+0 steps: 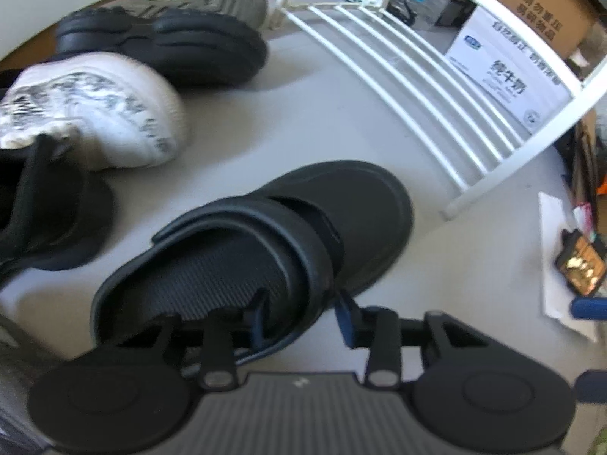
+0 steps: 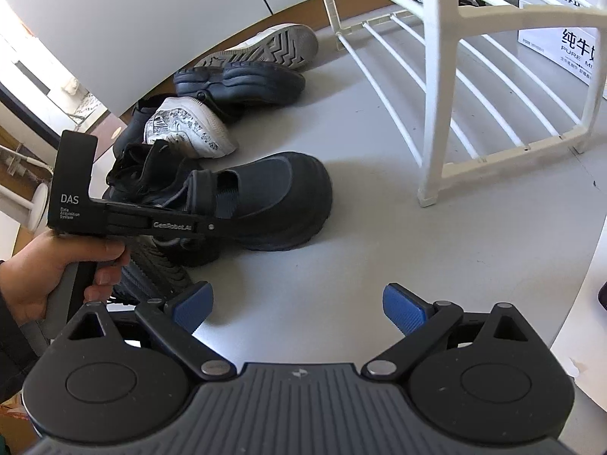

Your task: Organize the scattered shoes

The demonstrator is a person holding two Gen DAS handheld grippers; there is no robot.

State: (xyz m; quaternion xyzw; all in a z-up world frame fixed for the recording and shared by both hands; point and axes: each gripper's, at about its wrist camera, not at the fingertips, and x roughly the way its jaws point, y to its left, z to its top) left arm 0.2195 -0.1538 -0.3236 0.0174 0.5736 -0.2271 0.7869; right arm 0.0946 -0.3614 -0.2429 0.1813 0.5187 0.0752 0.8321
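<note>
Presently, in the left wrist view, the left tongs (image 1: pixel 299 313) clench the side wall of a black rubber strapped clog (image 1: pixel 265 242), toe aimed toward the white slatted plastic shoe rack (image 1: pixel 417 87), likely for shelving. In the right wrist view, the right tongs (image 2: pixel 297 309) hang released above the grey floor (image 2: pixel 379 227), leaving the rack approach clear.

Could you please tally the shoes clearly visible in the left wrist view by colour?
Black: 3 (held clog, tipped clog, shoe at left edge)
White: 2 (patterned shoe, far sneaker)
Total: 5
</note>
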